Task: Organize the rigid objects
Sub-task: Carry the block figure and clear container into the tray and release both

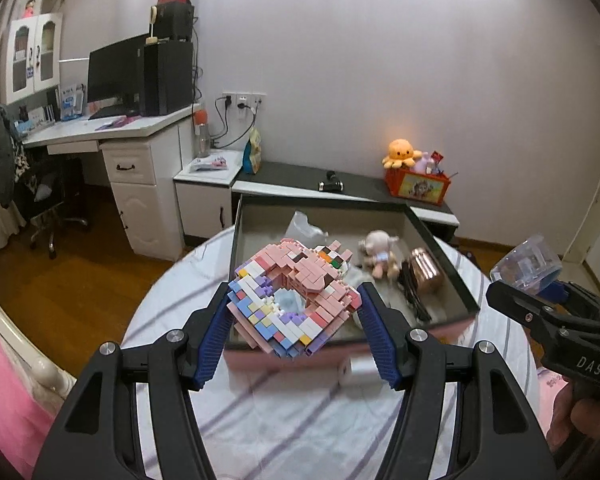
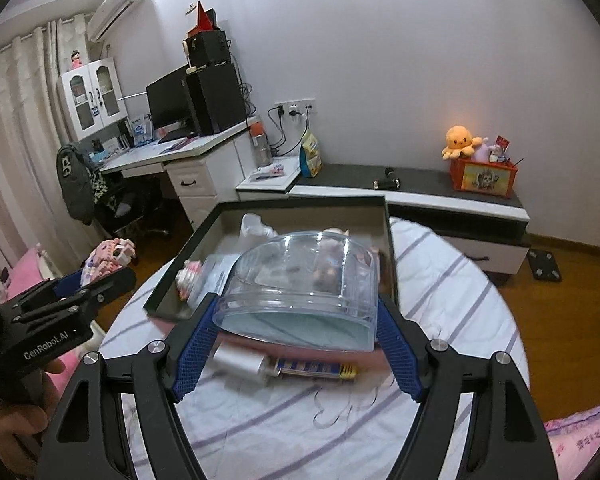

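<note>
On the left we clamp our left gripper (image 1: 294, 316) on the pastel brick model (image 1: 296, 300), its fingers (image 1: 214, 340) pressing both sides, above the near edge of the open box (image 1: 444, 248). Right of it, our right gripper (image 2: 296, 320) grips the clear plastic case (image 2: 304, 280) above the same box.

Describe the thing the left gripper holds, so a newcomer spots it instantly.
Find the round table with the striped cloth and the dark open box on it. Above the box's near edge, the left gripper clamps a brick-built model, mostly pink, unlike the soft doll behind.
</note>
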`<state>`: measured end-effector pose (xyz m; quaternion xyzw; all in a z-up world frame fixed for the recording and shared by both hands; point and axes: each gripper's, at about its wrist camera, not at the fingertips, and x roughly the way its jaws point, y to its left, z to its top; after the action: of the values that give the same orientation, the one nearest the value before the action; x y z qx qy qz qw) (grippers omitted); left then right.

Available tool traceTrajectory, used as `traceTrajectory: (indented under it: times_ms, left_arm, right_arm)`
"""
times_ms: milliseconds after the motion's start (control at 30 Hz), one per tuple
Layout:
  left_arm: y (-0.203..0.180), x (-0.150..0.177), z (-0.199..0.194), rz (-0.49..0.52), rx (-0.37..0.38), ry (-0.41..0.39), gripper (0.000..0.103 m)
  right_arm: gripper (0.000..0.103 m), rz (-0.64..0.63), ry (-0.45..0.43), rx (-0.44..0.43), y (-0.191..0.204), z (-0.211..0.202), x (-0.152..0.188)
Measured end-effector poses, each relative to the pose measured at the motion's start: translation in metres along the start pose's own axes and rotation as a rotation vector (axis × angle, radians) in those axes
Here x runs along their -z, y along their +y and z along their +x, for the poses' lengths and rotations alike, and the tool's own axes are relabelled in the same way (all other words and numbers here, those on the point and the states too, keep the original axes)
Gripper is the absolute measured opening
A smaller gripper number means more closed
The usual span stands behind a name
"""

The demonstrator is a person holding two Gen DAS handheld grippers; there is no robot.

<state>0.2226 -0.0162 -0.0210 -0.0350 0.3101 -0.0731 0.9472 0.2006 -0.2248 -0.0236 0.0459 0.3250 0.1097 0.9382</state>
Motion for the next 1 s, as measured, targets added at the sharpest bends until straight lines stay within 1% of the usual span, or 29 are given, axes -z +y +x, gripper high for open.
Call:
traceTrajectory:
  times_ms: [300,500,700,1000]
  left_arm:
    - [-0.002,-0.019,0.028,0.014,0.014,-0.001,0.063]
    - [-0.010,-0.026,0.053,0.024,0.027,0.022,0.063]
    - [-0.017,-0.029,0.086,0.030,0.036,0.060,0.063]
    - [-0.019,-0.026,0.144,0.036,0.034,0.154,0.063]
  right_arm:
    - [0.077,-0.012,0.005,0.024,-0.008,0.022,-0.017]
    - [0.077,-0.017,0.027,0.037,-0.016,0.045,-0.023]
    - [0.077,-0.015,0.073,0.044,-0.023,0.076,-0.025]
    - [0.077,-0.026,0.153,0.047,-0.029,0.122,-0.019]
